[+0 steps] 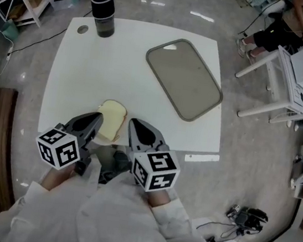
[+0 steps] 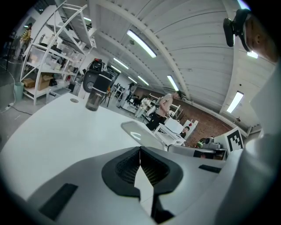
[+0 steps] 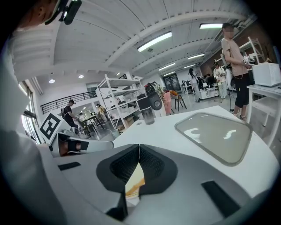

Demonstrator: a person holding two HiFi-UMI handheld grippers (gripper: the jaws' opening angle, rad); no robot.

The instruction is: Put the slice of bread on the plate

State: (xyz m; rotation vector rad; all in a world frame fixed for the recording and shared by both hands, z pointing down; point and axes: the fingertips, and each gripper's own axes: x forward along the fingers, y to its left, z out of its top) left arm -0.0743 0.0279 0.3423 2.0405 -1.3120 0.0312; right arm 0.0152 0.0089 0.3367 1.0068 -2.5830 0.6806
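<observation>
The slice of bread [image 1: 111, 118] is seen lying flat at the near edge of the white table [image 1: 119, 68]. It is flanked closely by the left gripper [image 1: 97, 120] and the right gripper [image 1: 135, 126]. Both claws are closed tip to tip, with nothing clamped. The grey plate [image 1: 184, 78] is set well apart, toward the far right. A black tumbler [image 1: 102, 11] is placed at the far left.

Bench [image 1: 119, 68]: smooth, matt white top. Plate [image 1: 184, 77] on the bench: grey, smooth, semi-gloss, showing light reflections. Slice of bread [image 1: 111, 118]: pale porous crumb, tan crust. Left claw [image 2: 140, 150] and right claw [image 3: 139, 147]: matt grey plastic shells. Pads [image 2: 127, 167]: black, finely ribbed. Floor [image 1: 249, 142] around the bench: polished, glossy.
</observation>
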